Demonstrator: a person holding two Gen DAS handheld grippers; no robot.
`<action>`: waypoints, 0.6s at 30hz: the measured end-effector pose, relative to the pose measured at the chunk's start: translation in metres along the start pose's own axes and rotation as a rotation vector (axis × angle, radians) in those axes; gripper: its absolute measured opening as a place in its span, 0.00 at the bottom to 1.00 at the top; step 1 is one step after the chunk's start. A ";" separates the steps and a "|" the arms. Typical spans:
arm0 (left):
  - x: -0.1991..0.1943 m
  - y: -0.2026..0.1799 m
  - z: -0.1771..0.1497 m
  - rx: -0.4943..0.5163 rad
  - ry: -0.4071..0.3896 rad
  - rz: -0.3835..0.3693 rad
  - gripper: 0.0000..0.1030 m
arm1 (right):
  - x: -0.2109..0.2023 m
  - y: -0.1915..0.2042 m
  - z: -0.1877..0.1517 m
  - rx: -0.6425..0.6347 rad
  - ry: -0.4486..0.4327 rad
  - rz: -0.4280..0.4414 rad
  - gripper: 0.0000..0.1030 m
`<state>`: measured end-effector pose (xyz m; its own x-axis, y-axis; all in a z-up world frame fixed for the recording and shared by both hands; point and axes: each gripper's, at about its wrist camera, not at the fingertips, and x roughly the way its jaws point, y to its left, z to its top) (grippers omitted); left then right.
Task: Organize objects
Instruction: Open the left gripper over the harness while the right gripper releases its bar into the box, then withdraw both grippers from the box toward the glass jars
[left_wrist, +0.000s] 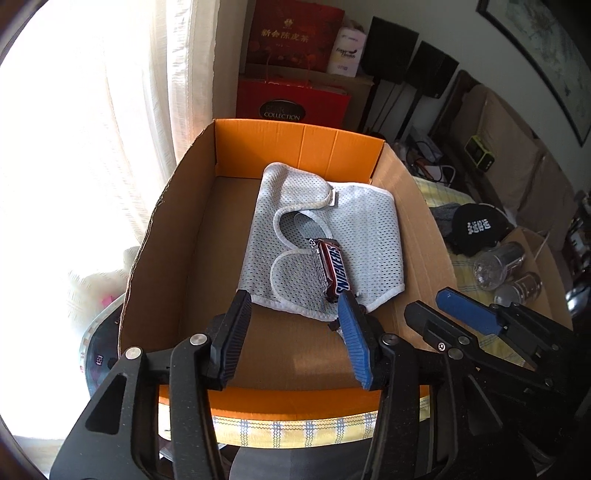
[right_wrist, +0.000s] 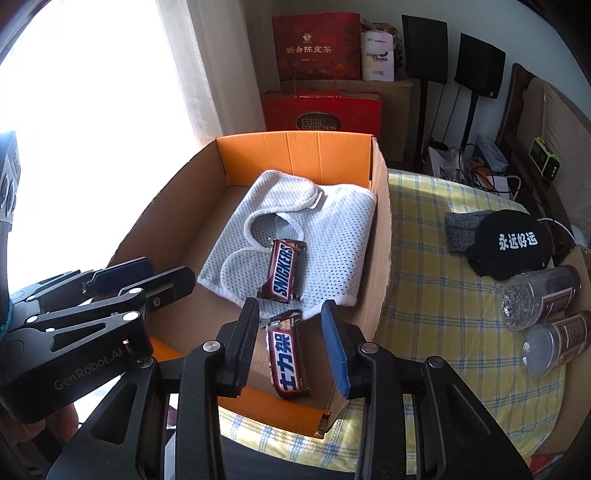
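Two Snickers bars (right_wrist: 283, 275) in box (right_wrist: 380, 236), tools apart

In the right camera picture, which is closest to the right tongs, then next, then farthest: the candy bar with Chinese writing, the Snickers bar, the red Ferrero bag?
1. Chinese-lettered candy bar: on the box floor, between the open right tongs.
2. Snickers bar: farther in, lying on the mesh bib.
3. Red Ferrero bag: behind the cardboard box, by the wall.

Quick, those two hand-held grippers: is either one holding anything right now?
Left hand-held gripper: open, holding nothing, above the cardboard box.
Right hand-held gripper: open, holding nothing; a Snickers bar lies in the box below it.
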<state>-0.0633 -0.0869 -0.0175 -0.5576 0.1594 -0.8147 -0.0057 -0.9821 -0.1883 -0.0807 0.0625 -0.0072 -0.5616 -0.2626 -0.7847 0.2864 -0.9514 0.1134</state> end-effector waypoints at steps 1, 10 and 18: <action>-0.001 0.000 0.001 -0.004 -0.003 -0.003 0.52 | -0.002 -0.001 0.002 0.002 -0.006 -0.003 0.34; -0.009 0.000 0.005 -0.029 -0.028 -0.021 0.75 | -0.026 -0.021 0.008 0.005 -0.081 -0.102 0.62; -0.010 -0.018 0.006 0.024 -0.036 -0.042 0.98 | -0.034 -0.047 0.011 0.035 -0.104 -0.142 0.81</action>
<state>-0.0631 -0.0719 -0.0027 -0.5864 0.1972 -0.7857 -0.0494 -0.9768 -0.2083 -0.0835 0.1147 0.0208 -0.6722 -0.1385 -0.7273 0.1721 -0.9847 0.0283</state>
